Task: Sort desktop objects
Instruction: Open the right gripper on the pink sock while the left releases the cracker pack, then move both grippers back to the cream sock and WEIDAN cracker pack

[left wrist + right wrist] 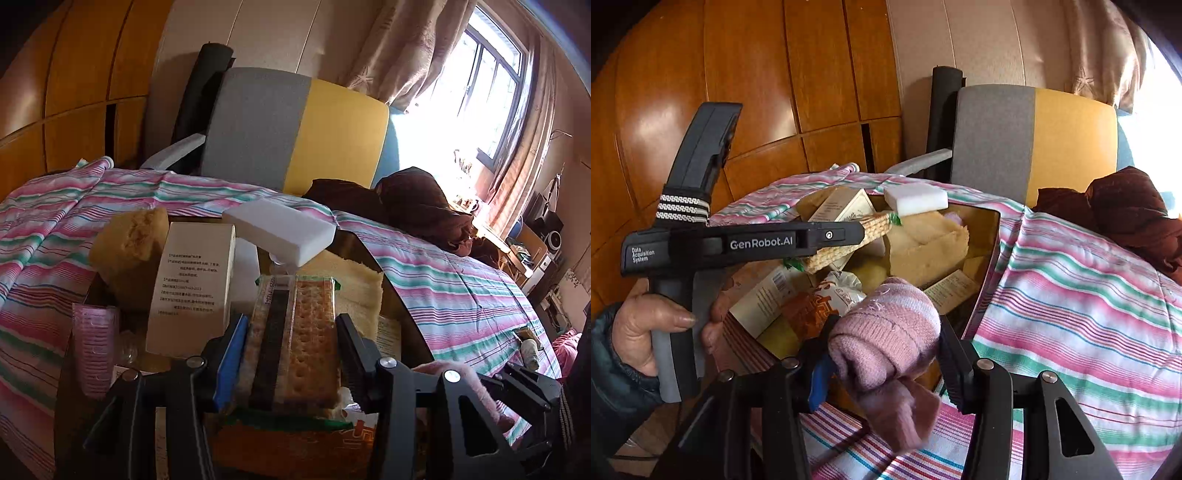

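Note:
My left gripper (291,332) is shut on a clear packet of crackers (295,339), held above an open box (991,236) full of items. The right wrist view shows the same gripper (864,230) from the side, with the cracker packet (849,242) in its jaws over the box. My right gripper (886,343) is shut on a rolled pink knitted sock (886,332) at the box's near edge. In the box lie a white sponge block (280,230), a tall white carton (192,280), yellow sponges (129,247) and an orange snack bag (812,306).
The box rests on a pink, green and white striped quilt (1071,295). A grey and yellow chair back (1034,140) stands behind it, with wooden wardrobe panels (757,92) at the left. A dark brown garment (1126,210) lies on the quilt at right. A hand (639,328) holds the left gripper's handle.

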Action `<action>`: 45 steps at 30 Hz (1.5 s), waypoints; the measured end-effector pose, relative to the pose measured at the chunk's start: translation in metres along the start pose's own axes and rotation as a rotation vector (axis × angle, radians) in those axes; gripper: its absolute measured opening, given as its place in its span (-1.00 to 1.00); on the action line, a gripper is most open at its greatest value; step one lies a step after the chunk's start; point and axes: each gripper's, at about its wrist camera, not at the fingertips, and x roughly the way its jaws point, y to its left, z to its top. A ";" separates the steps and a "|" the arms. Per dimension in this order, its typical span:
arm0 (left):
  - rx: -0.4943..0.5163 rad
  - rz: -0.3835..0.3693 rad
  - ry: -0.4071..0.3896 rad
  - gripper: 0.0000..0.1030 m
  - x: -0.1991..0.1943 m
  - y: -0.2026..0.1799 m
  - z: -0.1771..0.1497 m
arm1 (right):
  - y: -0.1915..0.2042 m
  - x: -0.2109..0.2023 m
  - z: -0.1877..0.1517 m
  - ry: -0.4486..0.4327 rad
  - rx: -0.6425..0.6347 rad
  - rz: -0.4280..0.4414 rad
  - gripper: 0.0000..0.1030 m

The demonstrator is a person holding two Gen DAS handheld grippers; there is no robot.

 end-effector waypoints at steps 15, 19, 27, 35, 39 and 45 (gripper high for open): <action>-0.089 -0.011 -0.079 -0.03 -0.031 0.020 -0.017 | -0.008 -0.017 -0.018 -0.036 0.064 -0.001 0.17; -0.090 -0.009 -0.078 -0.03 -0.036 0.020 -0.024 | -0.011 -0.023 -0.023 -0.046 0.073 -0.013 0.17; -0.064 -0.027 -0.065 -0.03 -0.040 0.004 -0.032 | -0.038 -0.045 -0.035 -0.079 0.146 -0.062 0.17; 0.056 -0.157 -0.044 0.05 -0.040 -0.059 -0.028 | -0.117 -0.086 -0.079 -0.079 0.376 -0.258 0.18; 0.144 -0.246 0.000 0.06 -0.030 -0.108 -0.032 | -0.159 -0.122 -0.107 -0.106 0.507 -0.388 0.22; 0.275 -0.379 0.119 0.06 -0.001 -0.192 -0.049 | -0.212 -0.176 -0.148 -0.183 0.701 -0.603 0.28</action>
